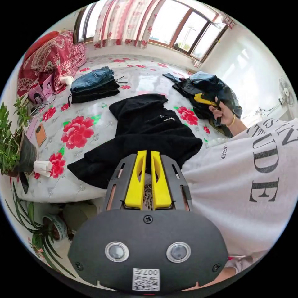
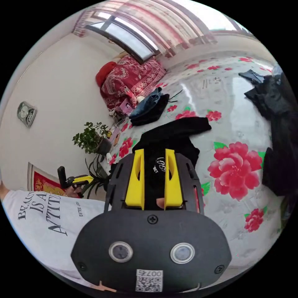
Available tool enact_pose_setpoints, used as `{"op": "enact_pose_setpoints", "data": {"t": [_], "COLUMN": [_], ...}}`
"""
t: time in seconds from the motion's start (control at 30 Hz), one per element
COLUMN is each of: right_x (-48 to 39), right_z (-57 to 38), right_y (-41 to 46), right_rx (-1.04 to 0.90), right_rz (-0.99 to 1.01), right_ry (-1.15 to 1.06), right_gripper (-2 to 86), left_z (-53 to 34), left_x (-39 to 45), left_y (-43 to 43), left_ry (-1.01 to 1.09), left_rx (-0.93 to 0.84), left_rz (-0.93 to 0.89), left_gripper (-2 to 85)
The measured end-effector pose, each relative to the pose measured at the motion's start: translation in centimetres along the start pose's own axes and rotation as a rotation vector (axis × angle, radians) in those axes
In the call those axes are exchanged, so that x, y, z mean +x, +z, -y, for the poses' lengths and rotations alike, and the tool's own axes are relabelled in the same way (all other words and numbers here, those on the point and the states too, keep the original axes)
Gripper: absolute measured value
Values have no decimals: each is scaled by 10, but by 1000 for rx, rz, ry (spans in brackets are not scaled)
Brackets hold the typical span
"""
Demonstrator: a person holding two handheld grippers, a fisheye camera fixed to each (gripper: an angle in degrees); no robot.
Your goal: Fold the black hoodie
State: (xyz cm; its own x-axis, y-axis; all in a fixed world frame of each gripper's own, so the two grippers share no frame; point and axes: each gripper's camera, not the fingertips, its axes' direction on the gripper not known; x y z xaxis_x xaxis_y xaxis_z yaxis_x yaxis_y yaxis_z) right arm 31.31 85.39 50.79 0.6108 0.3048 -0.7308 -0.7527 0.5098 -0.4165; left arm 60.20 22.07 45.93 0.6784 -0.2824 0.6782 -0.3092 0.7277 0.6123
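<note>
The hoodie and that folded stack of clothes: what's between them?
Nothing: bare floral sheet separates hoodie from stack, in the left gripper view.

It was a bedroom in a home. There was a big flowery bed (image 1: 93,124), red curtains (image 1: 124,21) and potted plants (image 1: 12,146).

Bright daylight through wide wood-framed windows (image 1: 183,28) at the far side, hung with red-flowered curtains (image 1: 124,23). White walls (image 2: 52,93), with a fan (image 1: 287,91) on the right one and a small plaque (image 2: 26,114) on the left. Large bed (image 1: 93,124) under a glossy white cover printed with red flowers, red bedding (image 1: 51,59) piled at its far left corner, potted plants (image 1: 12,149) at its near left edge.
</note>
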Motion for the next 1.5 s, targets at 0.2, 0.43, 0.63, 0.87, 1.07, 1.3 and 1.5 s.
{"op": "enact_pose_setpoints", "data": {"t": [0.2,0.43,0.63,0.87,1.07,1.3,1.5], "right_x": [107,127,126,58,-69,-205,-300], "right_z": [-106,-89,-79,-62,-11,-22,-70], "right_y": [7,42,59,-28,-141,-285,-357], "right_rx": [-83,-71,-83,141,309,679,928], "right_rz": [-152,-62,-63,-141,-298,-438,-540], "right_ry": [402,554,654,510,113,-225,-412], "right_gripper": [100,103,67,22,14,14,17], "left_z": [145,312,335,310,225,90,42], "left_x": [-21,16,-6,-75,-109,-59,-4], "left_y": [7,192,287,112,-132,-361,-465], "left_ry": [170,371,214,-55,-116,18,173], "left_rx": [53,-179,-395,-2,500,1110,1316], "left_rz": [57,60,164,-312,-401,-345,-178], "left_gripper": [77,129,85,0,-6,-7,-7]}}
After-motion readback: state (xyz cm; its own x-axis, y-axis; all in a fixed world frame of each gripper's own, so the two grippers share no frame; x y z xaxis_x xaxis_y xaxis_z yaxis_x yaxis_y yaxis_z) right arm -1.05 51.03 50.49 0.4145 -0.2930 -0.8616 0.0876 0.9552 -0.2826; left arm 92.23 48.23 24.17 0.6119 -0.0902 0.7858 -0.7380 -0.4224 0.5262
